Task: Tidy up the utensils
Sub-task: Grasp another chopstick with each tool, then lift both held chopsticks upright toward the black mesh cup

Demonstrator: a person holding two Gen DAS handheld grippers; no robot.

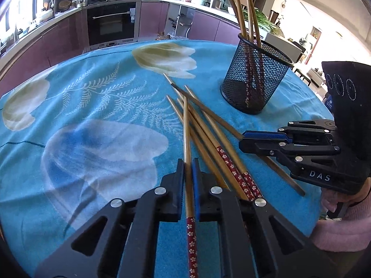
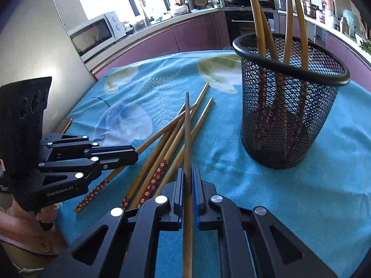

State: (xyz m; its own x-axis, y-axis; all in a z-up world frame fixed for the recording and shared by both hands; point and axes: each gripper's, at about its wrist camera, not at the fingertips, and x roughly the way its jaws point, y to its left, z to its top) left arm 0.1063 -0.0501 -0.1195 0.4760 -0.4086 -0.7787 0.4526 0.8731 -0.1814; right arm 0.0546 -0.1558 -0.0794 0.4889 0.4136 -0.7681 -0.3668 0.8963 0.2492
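Nearest, the left gripper (image 1: pixel 187 162), matte black with a blue pad, is clenched on a slim bamboo chopstick (image 1: pixel 187 139) whose near end wears a red floral wrap. The right gripper (image 2: pixel 188 171), of the same hard black build, is clamped on a darker, plain brown chopstick (image 2: pixel 187 139) that tapers to a far point. Between them a loose pile of chopsticks (image 1: pixel 208 136) lies crossed on the soft turquoise tablecloth (image 1: pixel 104 106), printed with pale tulips and ferns. Farther right stands a round black wire-mesh holder (image 1: pixel 255 78), upright, with several chopsticks (image 2: pixel 294 11) leaning inside, tips up.
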